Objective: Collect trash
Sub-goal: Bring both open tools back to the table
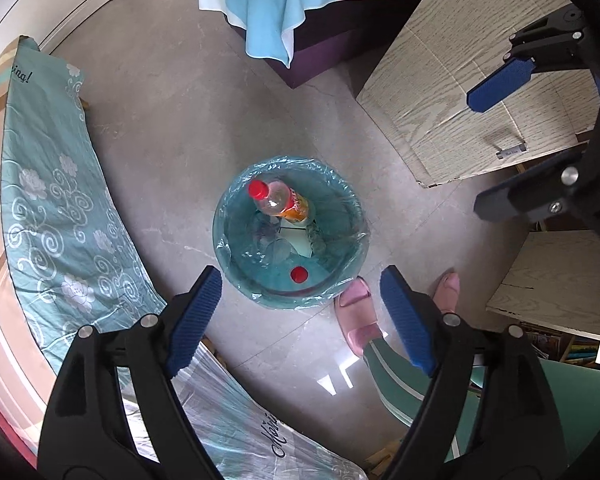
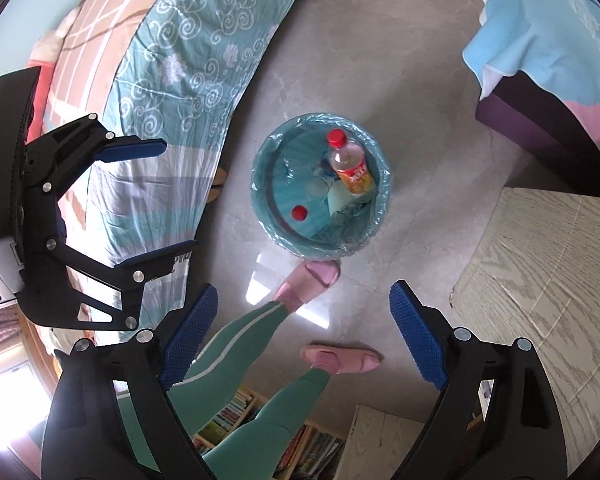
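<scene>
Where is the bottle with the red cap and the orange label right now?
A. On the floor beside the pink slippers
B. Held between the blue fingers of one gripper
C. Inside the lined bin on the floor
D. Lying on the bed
C: the bottle leans inside the bin with the blue liner, and both the left gripper and the right gripper stand open with nothing between their fingers.

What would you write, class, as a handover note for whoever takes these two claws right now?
Left claw: open, empty, above the bin.
Right claw: open, empty, also over the bin.
In the bin: a bottle with orange label and red cap, a second red cap, clear plastic and paper.
Done: those items are binned.
Left: no other trash is in view; check the room beyond these views.
</scene>
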### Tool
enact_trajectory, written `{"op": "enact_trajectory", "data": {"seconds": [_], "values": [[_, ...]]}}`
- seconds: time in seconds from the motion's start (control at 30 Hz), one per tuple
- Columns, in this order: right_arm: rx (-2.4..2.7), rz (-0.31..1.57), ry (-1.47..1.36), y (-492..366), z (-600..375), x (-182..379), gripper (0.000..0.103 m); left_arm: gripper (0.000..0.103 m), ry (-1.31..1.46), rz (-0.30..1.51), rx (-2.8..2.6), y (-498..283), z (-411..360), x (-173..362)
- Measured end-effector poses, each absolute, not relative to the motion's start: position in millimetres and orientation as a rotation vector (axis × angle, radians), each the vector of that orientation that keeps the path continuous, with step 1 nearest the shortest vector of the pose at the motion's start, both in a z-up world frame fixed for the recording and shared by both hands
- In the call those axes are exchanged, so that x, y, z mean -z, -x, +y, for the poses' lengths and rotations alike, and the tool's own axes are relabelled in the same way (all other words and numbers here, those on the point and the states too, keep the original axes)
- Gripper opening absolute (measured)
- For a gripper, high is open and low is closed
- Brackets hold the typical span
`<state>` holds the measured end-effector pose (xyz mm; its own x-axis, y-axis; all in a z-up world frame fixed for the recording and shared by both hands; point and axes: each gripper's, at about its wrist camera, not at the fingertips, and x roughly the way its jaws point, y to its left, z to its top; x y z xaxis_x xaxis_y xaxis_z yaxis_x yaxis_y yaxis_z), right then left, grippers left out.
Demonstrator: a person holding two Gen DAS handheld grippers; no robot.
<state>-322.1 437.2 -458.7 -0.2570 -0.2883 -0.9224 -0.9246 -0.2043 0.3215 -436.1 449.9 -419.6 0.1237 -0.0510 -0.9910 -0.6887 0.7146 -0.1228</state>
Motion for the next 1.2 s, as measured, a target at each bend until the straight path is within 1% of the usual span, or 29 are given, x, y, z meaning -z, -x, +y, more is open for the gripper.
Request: {"op": "enact_trajectory", "data": {"seconds": [0.27, 0.43, 0.53, 0.73, 0.8, 0.9, 0.93, 1.0, 1.1, 1.2], "values": [[-1.488, 1.503, 1.389, 316, 433, 447, 0.087, 0.079, 0.659, 1.386, -0.511, 436, 446, 414], [-1.528, 1.45, 1.33, 316, 425, 421, 0.087, 0.079, 0.636, 1.393, -0.497, 434, 441, 405], [-1.56, 1.43, 1.269, 313, 420, 397, 0.087, 0.079, 0.624, 1.387, -0.496, 434, 438, 392], [-1.615, 1.383, 1.099, 288, 402, 319, 0.087, 0.079, 0.59, 1.328, -0.475, 430, 428, 333], [-1.641, 1.336, 1.044, 275, 391, 285, 0.087, 0.079, 0.56, 1.316, -0.442, 424, 426, 311], [-1.666, 1.24, 0.961, 248, 369, 231, 0.088, 0.079, 0.469, 1.267, -0.411, 405, 424, 265], [-1.669, 1.215, 0.923, 237, 360, 215, 0.088, 0.081, 0.437, 1.249, -0.396, 397, 424, 248], [-1.651, 1.161, 0.853, 212, 341, 184, 0.088, 0.087, 0.378, 1.216, -0.356, 378, 422, 221], [-1.591, 1.093, 0.769, 168, 308, 145, 0.088, 0.087, 0.26, 1.172, -0.279, 333, 413, 180], [-1.526, 1.049, 0.727, 123, 273, 119, 0.088, 0.087, 0.171, 1.137, -0.197, 278, 394, 151]]}}
